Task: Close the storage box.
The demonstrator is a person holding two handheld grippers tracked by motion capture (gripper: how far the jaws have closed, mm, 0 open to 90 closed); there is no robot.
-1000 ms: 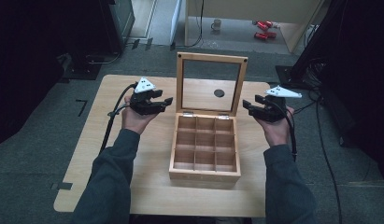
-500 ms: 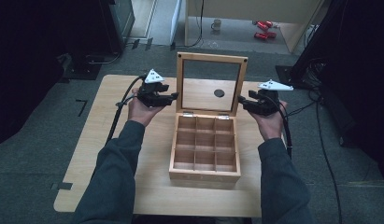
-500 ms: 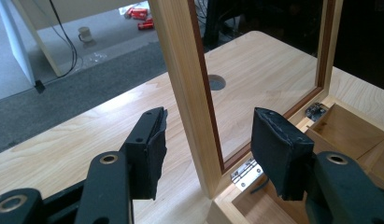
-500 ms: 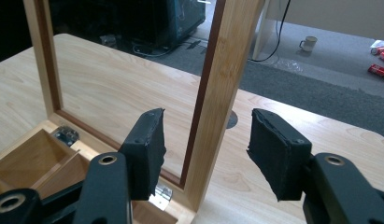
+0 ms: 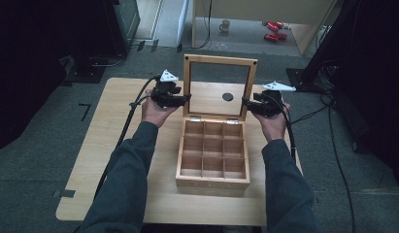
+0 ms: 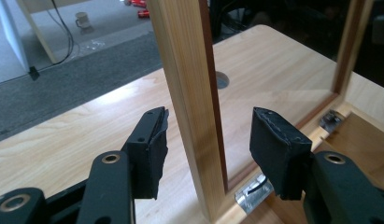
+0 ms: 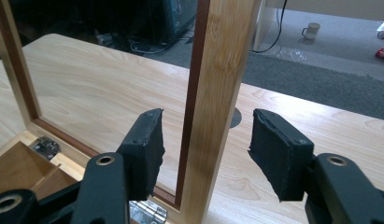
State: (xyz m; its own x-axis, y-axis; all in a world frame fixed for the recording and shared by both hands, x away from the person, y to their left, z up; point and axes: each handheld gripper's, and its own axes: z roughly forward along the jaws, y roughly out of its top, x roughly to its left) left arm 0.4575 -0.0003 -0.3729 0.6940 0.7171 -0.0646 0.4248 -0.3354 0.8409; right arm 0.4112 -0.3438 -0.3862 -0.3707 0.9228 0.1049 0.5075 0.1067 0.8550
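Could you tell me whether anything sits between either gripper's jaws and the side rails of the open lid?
Nothing visible does. The left gripper straddles one side rail of the lid, the right gripper the other. Both are open, with only air between pads and wood. The box's compartments look empty.

Tongs [image 5: 186, 98] [image 5: 245, 103] astride lid [image 5: 219, 63] rails

The table [image 5: 114, 145] is viewed from above its near edge, facing forward and down. Close views are taken along each gripper's jaws at opposite side rails of the upright lid [image 6: 189, 93] [image 7: 217, 93] [image 5: 220, 87]. The lid and the far table edge are shared.
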